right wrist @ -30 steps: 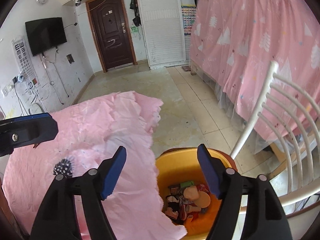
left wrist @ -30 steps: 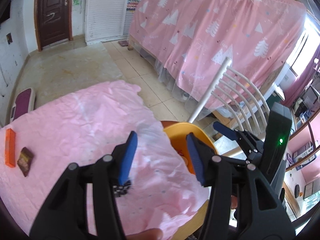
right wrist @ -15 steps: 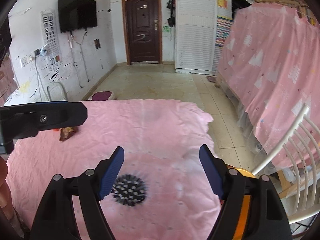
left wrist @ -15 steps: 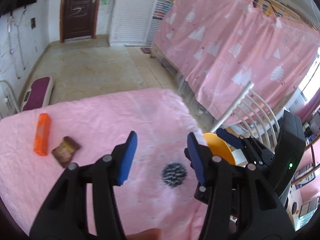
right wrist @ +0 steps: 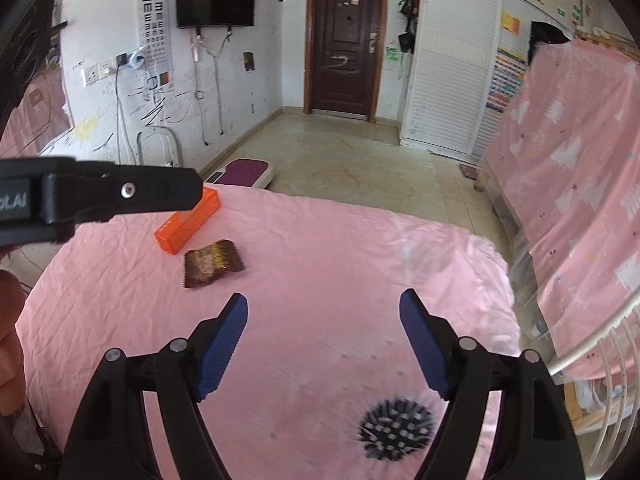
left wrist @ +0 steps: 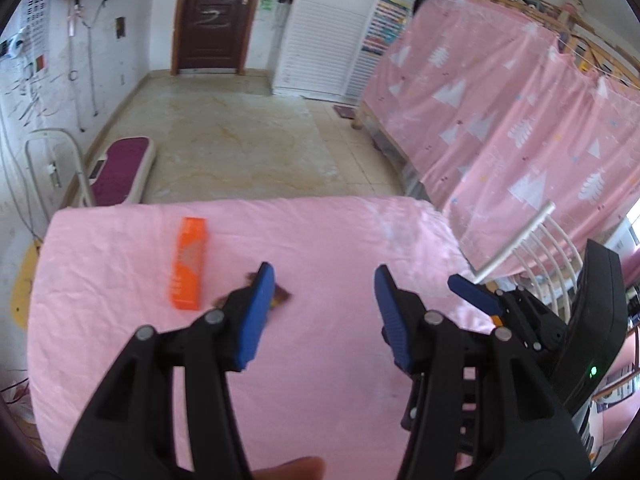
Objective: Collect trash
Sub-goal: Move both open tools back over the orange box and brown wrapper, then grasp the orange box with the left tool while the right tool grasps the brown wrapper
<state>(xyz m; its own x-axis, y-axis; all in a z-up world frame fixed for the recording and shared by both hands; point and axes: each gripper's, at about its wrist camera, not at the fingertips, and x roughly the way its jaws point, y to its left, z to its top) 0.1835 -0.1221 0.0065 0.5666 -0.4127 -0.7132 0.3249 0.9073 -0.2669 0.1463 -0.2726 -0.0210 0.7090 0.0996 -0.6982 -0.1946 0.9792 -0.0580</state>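
The left claw [left wrist: 324, 292] is wide open and holds nothing above the pink surface [left wrist: 320, 380]. The brown wrapper [right wrist: 211, 263] lies just beyond its left finger, which hides a part of it, and the orange box [left wrist: 188, 263] lies beside the wrapper, farther left. The right claw [right wrist: 323, 316] is also open and empty. A black spiky ball [right wrist: 396, 429] lies near its right finger.

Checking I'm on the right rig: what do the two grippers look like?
Both match: the left gripper and right gripper have black plastic arms with silver rivets and blue ribbed pads. The left view shows the right unit's black housing with a green light.
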